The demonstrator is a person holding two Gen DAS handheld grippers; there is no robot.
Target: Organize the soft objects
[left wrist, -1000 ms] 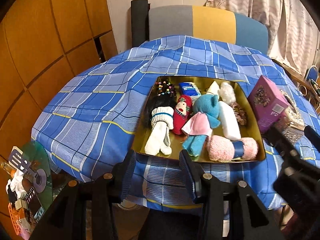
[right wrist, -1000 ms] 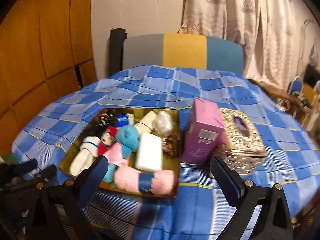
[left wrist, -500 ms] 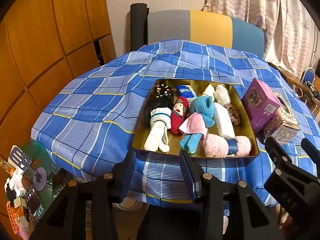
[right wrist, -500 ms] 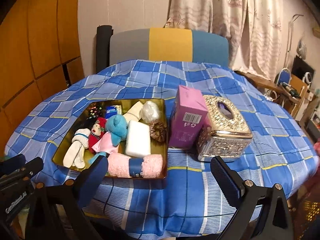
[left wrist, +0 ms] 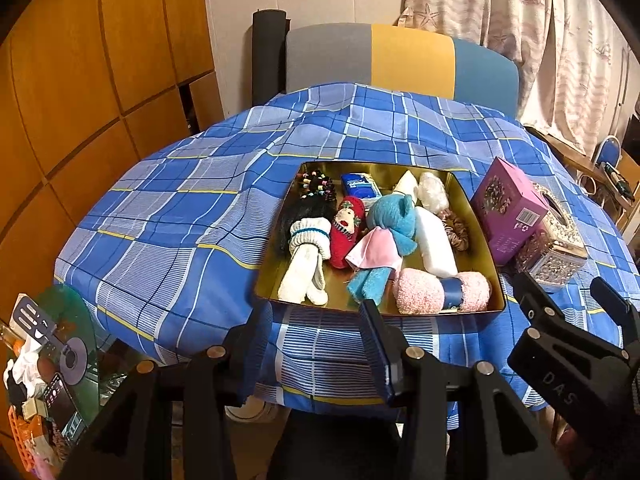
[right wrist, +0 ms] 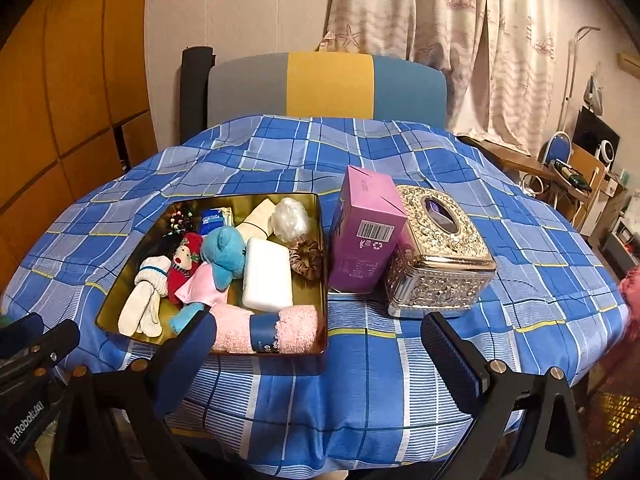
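Observation:
A gold tray (left wrist: 478,228) (right wrist: 114,302) on the blue plaid tablecloth holds soft things. In it lie white socks (left wrist: 304,268) (right wrist: 146,296), a red doll (left wrist: 348,226), a blue teddy (left wrist: 390,216) (right wrist: 226,250) on pink cloth, a white block (right wrist: 267,274), a pink towel roll (left wrist: 440,294) (right wrist: 276,330) and a scrunchie (right wrist: 306,258). My left gripper (left wrist: 316,340) hovers open before the tray's near edge, nothing between its fingers. To the right of the left one, my right gripper (right wrist: 320,356) stands wide open and empty, level with the tray's right front corner.
A purple box (right wrist: 366,232) and an ornate silver tissue box (right wrist: 438,254) stand right of the tray. A grey, yellow and blue chair back (right wrist: 328,86) is behind the table. Clutter (left wrist: 44,364) sits low at the left; curtains and furniture are on the right.
The right gripper has drawn back from beside the purple box toward the table's near edge, turning slightly. The left gripper has hardly moved. Both stay open.

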